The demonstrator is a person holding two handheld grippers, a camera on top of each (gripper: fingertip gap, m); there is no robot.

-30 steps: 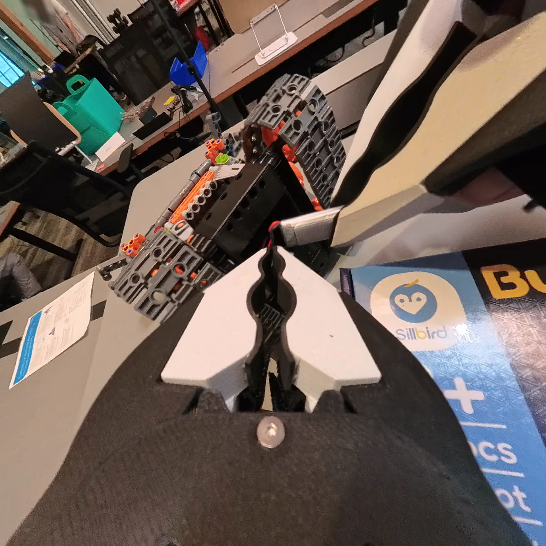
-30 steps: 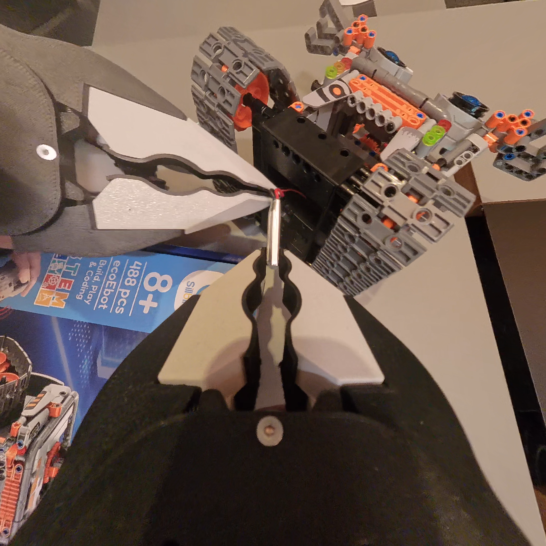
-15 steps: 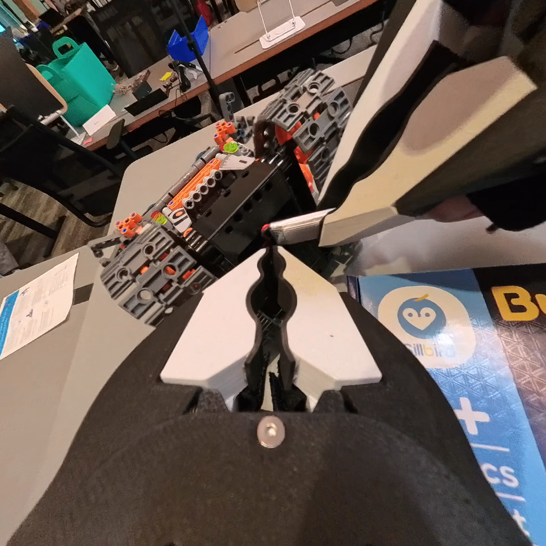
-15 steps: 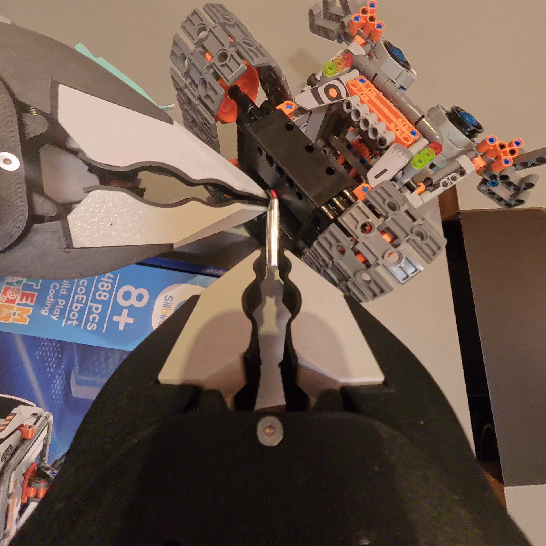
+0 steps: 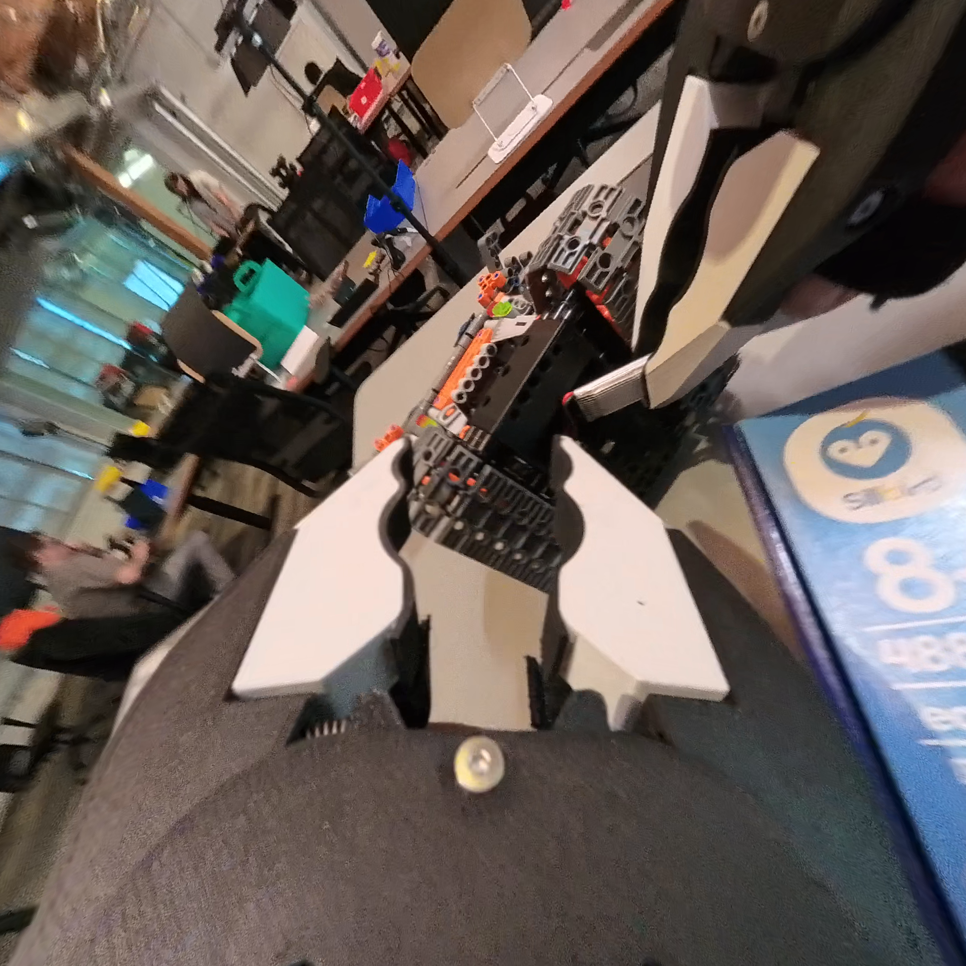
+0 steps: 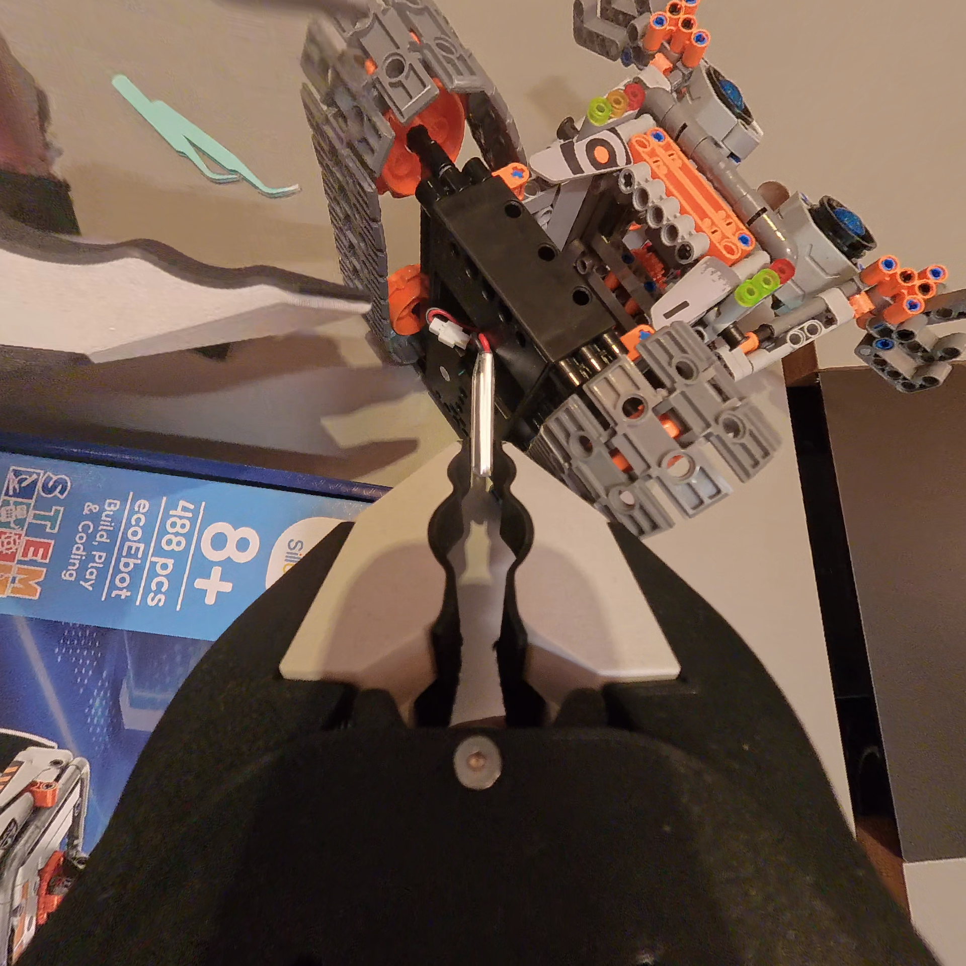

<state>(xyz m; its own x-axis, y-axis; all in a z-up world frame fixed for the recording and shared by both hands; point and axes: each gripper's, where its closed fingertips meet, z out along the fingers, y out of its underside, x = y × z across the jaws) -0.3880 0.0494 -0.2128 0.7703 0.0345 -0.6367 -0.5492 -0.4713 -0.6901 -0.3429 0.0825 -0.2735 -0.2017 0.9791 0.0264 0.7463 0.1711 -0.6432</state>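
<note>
A grey, black and orange brick-built tracked robot [image 6: 601, 292] lies tilted on the grey table [image 6: 721, 653]. My right gripper [image 6: 481, 462] is shut on a thin silver battery [image 6: 482, 413]. Its red and black wires run to a white connector [image 6: 447, 332] on the robot's black block. My left gripper [image 5: 481, 457] is open and empty. The robot's near track [image 5: 486, 517] shows between its fingers. In the right wrist view the left gripper [image 6: 292, 308] is blurred, with its tip beside the robot's left track. In the left wrist view the right gripper [image 5: 679, 366] holds the battery [image 5: 606, 389].
A blue product box [image 6: 120, 554] lies flat on my near left; it also shows in the left wrist view [image 5: 878, 549]. Teal tweezers [image 6: 198, 141] lie on the table beyond the left gripper. A dark panel [image 6: 899, 601] stands at the table's right edge. Desks, chairs and people fill the room behind. The white connector [image 6: 447, 332] is about 4 cm from both grippers' fingertips.
My left gripper has opened, let go of the wires at the battery's end and drawn back to the left. The white connector now shows. My right gripper still holds the battery.
</note>
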